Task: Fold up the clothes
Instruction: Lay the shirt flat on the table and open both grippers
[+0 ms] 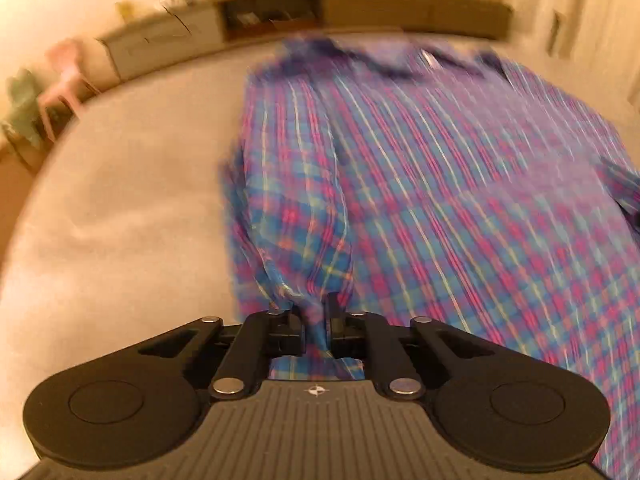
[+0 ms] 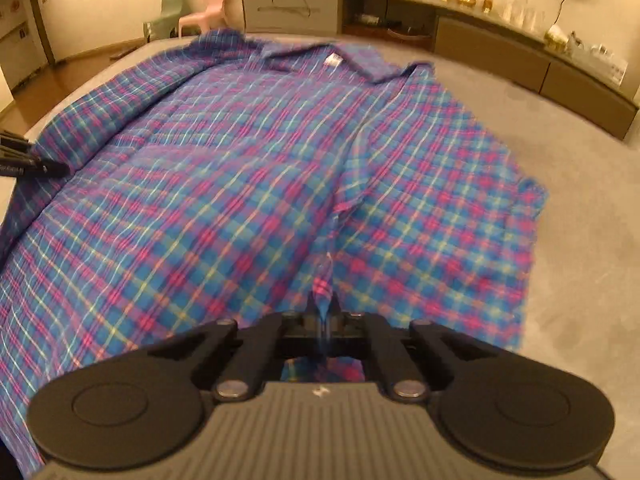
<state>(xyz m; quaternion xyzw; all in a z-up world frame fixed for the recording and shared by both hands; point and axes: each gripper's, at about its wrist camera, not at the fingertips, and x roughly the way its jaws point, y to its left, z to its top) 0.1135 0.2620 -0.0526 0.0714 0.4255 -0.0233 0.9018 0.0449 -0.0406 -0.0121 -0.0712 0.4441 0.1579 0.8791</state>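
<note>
- Both claws, left gripper and right gripper, are clamped on the near hem of a plaid shirt.
- Thin, limp cotton likely handles light; hem corners or shoulders look best to pinch.
- Blue-pink checks, collar far, spread across the grey bed.

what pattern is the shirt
Blue, pink and yellow plaid shirt; clearest in the right wrist view.

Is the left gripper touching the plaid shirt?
Touching. The left wrist view shows the left gripper shut on a bunched edge of the plaid shirt, with cloth pinched between its fingers.
</note>
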